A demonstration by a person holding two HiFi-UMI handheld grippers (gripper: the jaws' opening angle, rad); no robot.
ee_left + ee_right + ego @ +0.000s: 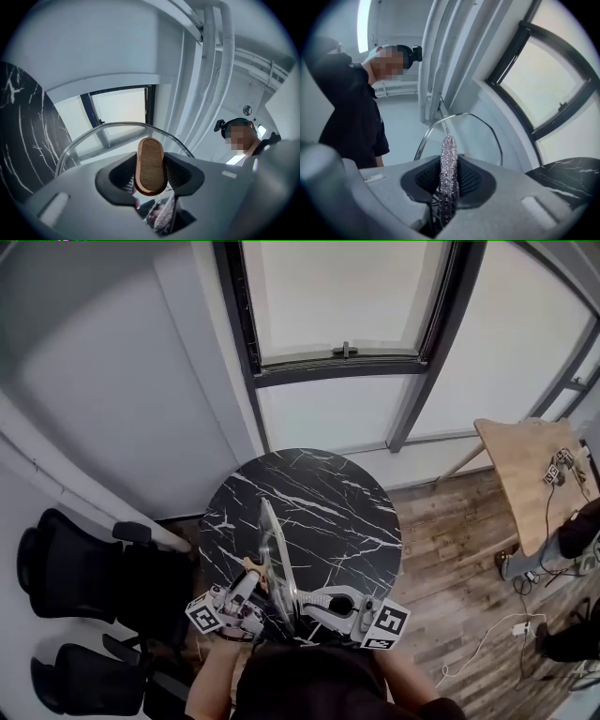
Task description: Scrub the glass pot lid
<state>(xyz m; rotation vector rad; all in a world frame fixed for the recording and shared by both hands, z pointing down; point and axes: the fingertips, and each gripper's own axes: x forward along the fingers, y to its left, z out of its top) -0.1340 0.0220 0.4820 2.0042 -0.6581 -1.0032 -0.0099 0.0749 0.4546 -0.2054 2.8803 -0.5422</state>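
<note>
The glass pot lid [275,559] stands on edge above the near side of the round black marble table [328,493]. My left gripper [248,582] is shut on the lid's wooden knob [150,165], which fills the gap between its jaws; the lid's metal rim [117,125] arcs beyond. My right gripper [317,601] is on the lid's other side, shut on a silvery sparkly scrub pad [448,171] that stands upright between its jaws. From the right gripper view the lid's rim [461,115] curves just past the pad. Whether the pad touches the glass I cannot tell.
Black office chairs [70,563] stand left of the table. A wooden table [525,474] with cables is at the right, and more cables lie on the wood floor [492,634]. A window [342,306] is on the wall behind.
</note>
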